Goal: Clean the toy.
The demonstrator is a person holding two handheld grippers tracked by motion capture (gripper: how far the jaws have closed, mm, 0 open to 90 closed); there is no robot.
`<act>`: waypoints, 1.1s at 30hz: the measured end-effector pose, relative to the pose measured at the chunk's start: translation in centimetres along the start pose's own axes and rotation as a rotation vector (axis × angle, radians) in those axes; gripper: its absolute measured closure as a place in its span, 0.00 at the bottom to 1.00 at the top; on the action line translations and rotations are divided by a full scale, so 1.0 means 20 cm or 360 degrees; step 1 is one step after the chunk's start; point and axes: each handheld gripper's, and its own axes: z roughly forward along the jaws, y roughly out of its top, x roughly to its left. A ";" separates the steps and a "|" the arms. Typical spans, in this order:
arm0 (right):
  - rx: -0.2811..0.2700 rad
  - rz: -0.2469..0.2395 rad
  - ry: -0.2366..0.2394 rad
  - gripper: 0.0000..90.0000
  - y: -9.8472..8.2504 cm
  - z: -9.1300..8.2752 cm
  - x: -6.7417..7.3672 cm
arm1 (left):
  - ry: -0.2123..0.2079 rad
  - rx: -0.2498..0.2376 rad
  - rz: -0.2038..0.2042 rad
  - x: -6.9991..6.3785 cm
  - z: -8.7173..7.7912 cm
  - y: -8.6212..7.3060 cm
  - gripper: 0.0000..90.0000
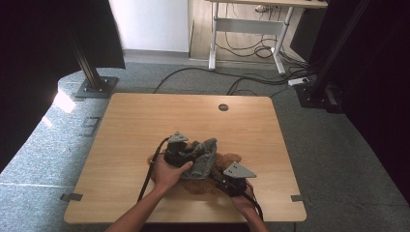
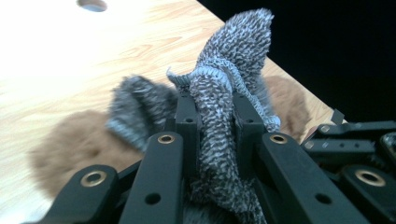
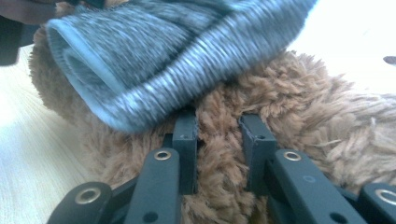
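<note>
Item: grey knitted garment (image 1: 205, 157), a small sweater or the like, being worked on or off a brown plush toy (image 1: 212, 182); which way cannot be told from the pictures.

Location: both lie together on the wooden table (image 1: 145, 125), near its front edge, the garment draped over the toy's upper part, the toy flat on the tabletop beneath it.

Left gripper (image 1: 191, 155): held in the person's left hand (image 1: 167, 175), jaws clamped on a bunched fold of the garment. In the left gripper view the knit (image 2: 219, 112) is seen squeezed between the two black jaws, a loose end standing up above them, with brown fur behind.

Right gripper (image 1: 217, 175): jaws closed on a tuft of the toy's fur. In the right gripper view the fur (image 3: 219, 140) is seen pinched between the jaws, and the garment's ribbed hem (image 3: 154, 88) lies just above, open like a cuff.

Step in hand, as judged: the toy is anchored by one gripper while the garment is drawn along it by the other.

Next move, as judged: a steady pull on the knit along the toy's body is called for, with the toy kept pinned, so that the hem slides and does not snag on a limb.
</note>
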 end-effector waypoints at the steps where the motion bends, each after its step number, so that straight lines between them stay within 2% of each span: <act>1: 0.0002 -0.0002 0.0000 0.79 0.00 0.00 0.00 | 0.0006 -0.0013 -0.0015 0.02 -0.03 -0.02 0.85; 3: 0.0000 0.0001 -0.0002 0.79 0.00 0.00 0.01 | 0.0014 -0.0033 -0.0043 0.07 -0.09 -0.06 0.85; 5: 0.0000 0.0001 -0.0002 0.79 -0.01 -0.01 0.01 | -0.0010 -0.0084 -0.0093 0.11 -0.17 -0.10 0.85; 8: -0.0006 0.0009 -0.0003 0.80 -0.01 -0.01 0.02 | 0.0029 -0.0131 -0.0085 0.14 -0.26 -0.15 0.85; 10: -0.0006 0.0018 -0.0003 0.80 -0.02 -0.02 0.02 | 0.0046 -0.0156 -0.0104 0.17 -0.32 -0.19 0.85; 14: -0.0011 0.0021 0.0003 0.80 -0.02 -0.02 0.02 | 0.0023 -0.0214 -0.0225 0.26 -0.43 -0.29 0.85; 16: -0.0008 0.0017 0.0009 0.80 -0.02 -0.03 0.03 | 0.0030 -0.0238 -0.0243 0.28 -0.47 -0.34 0.85; 18: -0.0012 0.0011 0.0008 0.80 -0.03 -0.03 0.03 | 0.0065 -0.0263 -0.0257 0.31 -0.53 -0.39 0.85; 21: -0.0013 0.0017 0.0010 0.80 -0.03 -0.03 0.03 | 0.0102 -0.0276 -0.0301 0.36 -0.57 -0.42 0.85; 24: -0.0015 0.0023 0.0009 0.80 -0.03 -0.03 0.03 | 0.0153 -0.0243 -0.0338 0.42 -0.59 -0.47 0.85; 27: -0.0019 0.0025 0.0012 0.80 -0.03 -0.04 0.03 | 0.0160 -0.0224 -0.0373 0.45 -0.59 -0.50 0.85; 30: -0.0022 0.0035 0.0019 0.80 -0.04 -0.04 0.03 | 0.0153 -0.0237 -0.0384 0.44 -0.60 -0.50 0.85; 33: -0.0027 0.0035 0.0010 0.80 -0.04 -0.04 0.03 | 0.0111 -0.0299 -0.0345 0.40 -0.61 -0.44 0.85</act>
